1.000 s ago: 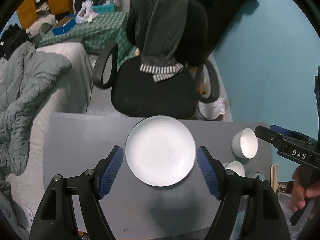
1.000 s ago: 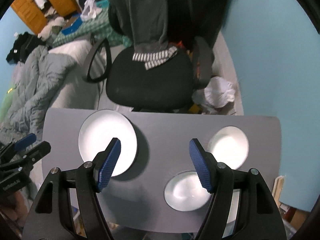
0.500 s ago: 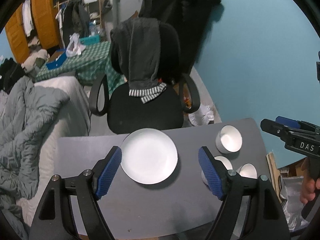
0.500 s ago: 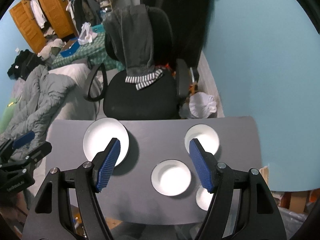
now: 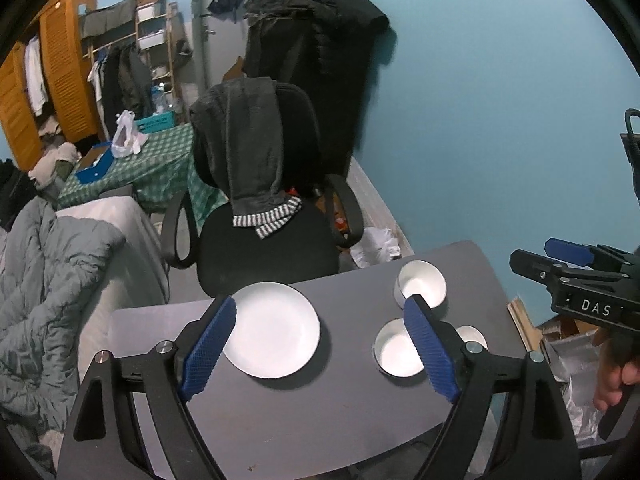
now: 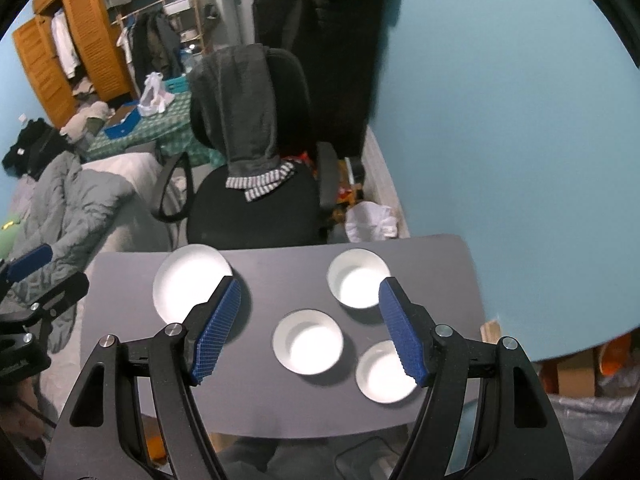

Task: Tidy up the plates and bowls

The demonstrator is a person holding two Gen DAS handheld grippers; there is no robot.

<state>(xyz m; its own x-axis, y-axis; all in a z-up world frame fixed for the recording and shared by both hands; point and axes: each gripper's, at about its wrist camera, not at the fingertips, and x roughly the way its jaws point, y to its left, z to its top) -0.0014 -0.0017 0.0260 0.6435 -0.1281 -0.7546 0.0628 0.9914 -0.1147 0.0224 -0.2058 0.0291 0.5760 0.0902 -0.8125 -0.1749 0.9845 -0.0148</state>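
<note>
Your plate [image 5: 276, 328] and three bowls [image 6: 308, 341] look like smooth white glazed ceramic, resting on a matt grey table [image 6: 260, 276] with a flat finish. Your left gripper [image 5: 320, 344] has black plastic arms, bright metal pins and blue ribbed rubbery pads [image 5: 208, 344], and a soft grey knit cloth [image 5: 248, 148] drapes the fabric chair [image 5: 272, 248].

We count one white plate [image 6: 188, 282] on the grey table [image 6: 260, 392]. We count three white bowls: one at the far side [image 6: 358, 278], one in the middle [image 6: 308, 342], and one nearest the table's front edge [image 6: 384, 374]. We see one black office chair [image 6: 256, 208] behind the table, with one dark garment [image 6: 244, 120] draped over its back. We count two grippers, left [image 5: 320, 346] and right [image 6: 310, 330].
</note>
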